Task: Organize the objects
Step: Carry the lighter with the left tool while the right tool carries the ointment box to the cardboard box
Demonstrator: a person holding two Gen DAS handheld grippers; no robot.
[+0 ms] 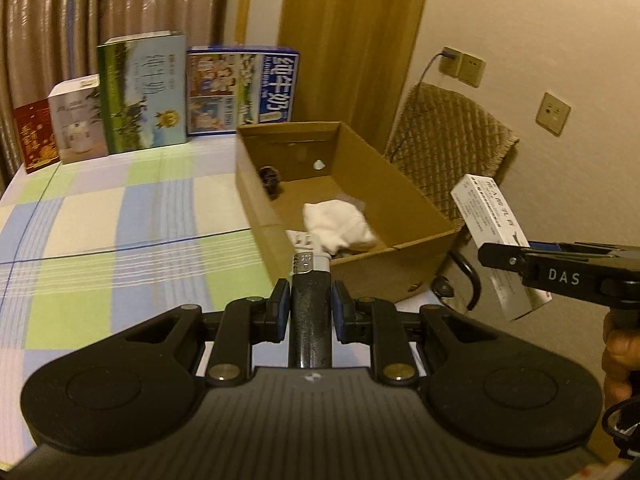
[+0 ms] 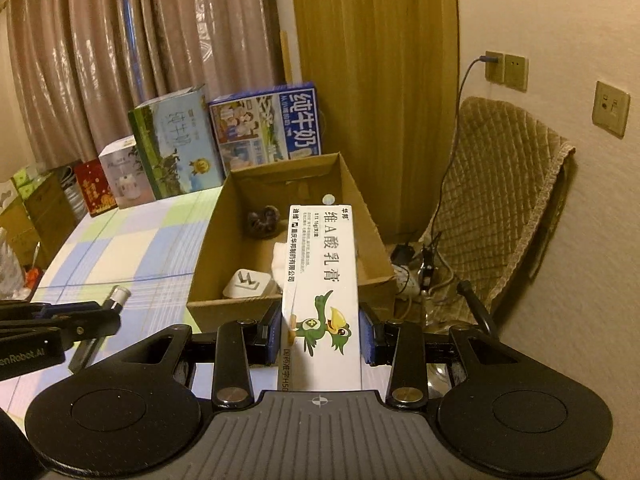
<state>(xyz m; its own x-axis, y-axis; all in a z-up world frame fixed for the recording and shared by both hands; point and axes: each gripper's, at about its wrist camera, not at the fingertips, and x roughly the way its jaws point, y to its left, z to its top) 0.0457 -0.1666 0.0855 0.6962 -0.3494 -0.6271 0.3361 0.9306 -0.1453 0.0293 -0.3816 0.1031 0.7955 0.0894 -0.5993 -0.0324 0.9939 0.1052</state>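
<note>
Checked tabletop (image 1: 100, 208), left half of the frame: we log four upright cartons along its far edge. Cardboard box (image 1: 360, 216), centre frame: we count a white cloth (image 1: 336, 224), a white plug adapter (image 2: 248, 286) and a dark scrunchie (image 1: 270, 178) inside. White ointment carton (image 2: 320, 300), lower centre of the right wrist view: right gripper (image 2: 320, 336) clamped on it, just before the box. Dark tube (image 1: 310, 320) with a white cap: left gripper (image 1: 310, 308) clamped on it, lower centre.

Checked bedsheet (image 1: 120, 216): open cardboard box (image 1: 400, 248) near edge, cartons (image 1: 142, 92) along back.
</note>
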